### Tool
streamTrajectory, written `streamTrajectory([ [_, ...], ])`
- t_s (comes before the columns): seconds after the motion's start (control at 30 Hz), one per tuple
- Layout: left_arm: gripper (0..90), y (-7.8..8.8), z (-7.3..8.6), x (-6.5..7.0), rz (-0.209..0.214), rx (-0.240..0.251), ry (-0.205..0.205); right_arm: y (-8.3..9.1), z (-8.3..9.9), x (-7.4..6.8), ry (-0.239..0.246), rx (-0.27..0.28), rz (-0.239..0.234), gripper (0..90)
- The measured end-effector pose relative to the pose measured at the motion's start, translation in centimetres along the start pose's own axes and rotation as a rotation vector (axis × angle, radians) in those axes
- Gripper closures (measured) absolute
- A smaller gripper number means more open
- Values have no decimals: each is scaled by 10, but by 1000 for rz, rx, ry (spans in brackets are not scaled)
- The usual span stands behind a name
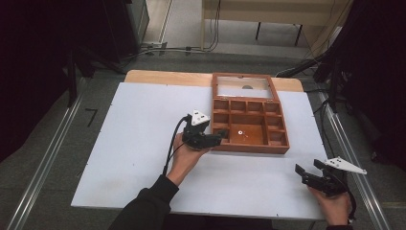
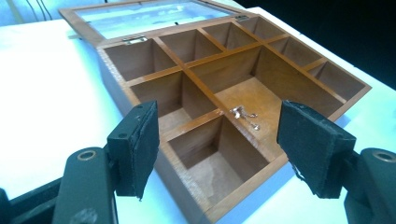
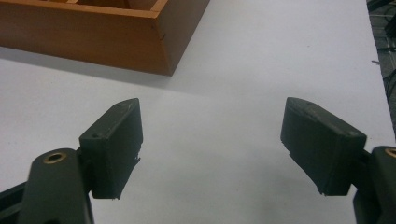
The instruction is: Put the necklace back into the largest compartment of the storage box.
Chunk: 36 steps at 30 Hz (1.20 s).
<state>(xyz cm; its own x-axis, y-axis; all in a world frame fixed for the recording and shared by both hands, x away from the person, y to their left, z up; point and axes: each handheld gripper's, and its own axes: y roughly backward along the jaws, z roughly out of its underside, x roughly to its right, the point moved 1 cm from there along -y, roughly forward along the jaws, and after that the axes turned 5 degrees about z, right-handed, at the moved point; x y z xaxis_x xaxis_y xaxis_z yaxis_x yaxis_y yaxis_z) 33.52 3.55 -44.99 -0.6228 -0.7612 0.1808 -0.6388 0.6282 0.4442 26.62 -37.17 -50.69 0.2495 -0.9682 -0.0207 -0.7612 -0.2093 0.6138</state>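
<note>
Both fingers (image 2: 135, 149) of the left gripper (image 2: 219, 149) are standing spread wide and holding nothing; in the left gripper view they are framing the near left corner of the wooden box (image 2: 224, 107). In the high view that gripper (image 1: 221, 137) is sitting just beside the box's (image 1: 250, 147) left front corner, apparently touching it, though contact cannot be confirmed. The right gripper's (image 3: 212, 144) fingers (image 3: 114, 149) are likewise standing wide apart and empty, hovering over the white table (image 3: 261, 60) in front of and to the right of the box, well apart from it; the box's front right corner (image 3: 159, 42) is showing at the upper left of the right gripper view.

The box is lying open toward the far side of the table (image 1: 139, 124), its glass-paned lid (image 1: 244, 86) folded back flat behind it. Small compartments are running along its back, left and right sides around one large central compartment. A small silver metal item (image 2: 245, 115) is lying on the floor of that central compartment, toward its left; its exact kind cannot be told. All other compartments are showing bare wood.
</note>
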Motion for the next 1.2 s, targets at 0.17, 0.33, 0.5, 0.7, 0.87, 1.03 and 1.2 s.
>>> streamTrajectory([
  [0.17, 277, 7, 4, -2, -2, 4, -6, 0, 0, 0, -1, 1, 1, 192],
  [0.33, 276, 10, 7, -6, -10, 9, -3, 0, 0, 0, 1, -2, 2, 192],
  [0.5, 276, 12, 10, -10, -12, 1, 7, 0, 0, 0, 0, 0, 1, 192],
  [0.7, 276, 19, 17, -17, -15, 3, 25, 0, 0, 0, -1, 1, 2, 192],
  [0.87, 263, 25, 22, -23, -20, 11, 42, 0, 0, 0, 0, 0, 6, 192],
  [1.03, 261, 33, 28, -28, -29, 7, 45, 0, 0, 0, 0, 0, 5, 192],
  [1.2, 244, 40, 34, -34, -48, 3, 49, 1, 0, 0, -2, 1, 6, 192],
])
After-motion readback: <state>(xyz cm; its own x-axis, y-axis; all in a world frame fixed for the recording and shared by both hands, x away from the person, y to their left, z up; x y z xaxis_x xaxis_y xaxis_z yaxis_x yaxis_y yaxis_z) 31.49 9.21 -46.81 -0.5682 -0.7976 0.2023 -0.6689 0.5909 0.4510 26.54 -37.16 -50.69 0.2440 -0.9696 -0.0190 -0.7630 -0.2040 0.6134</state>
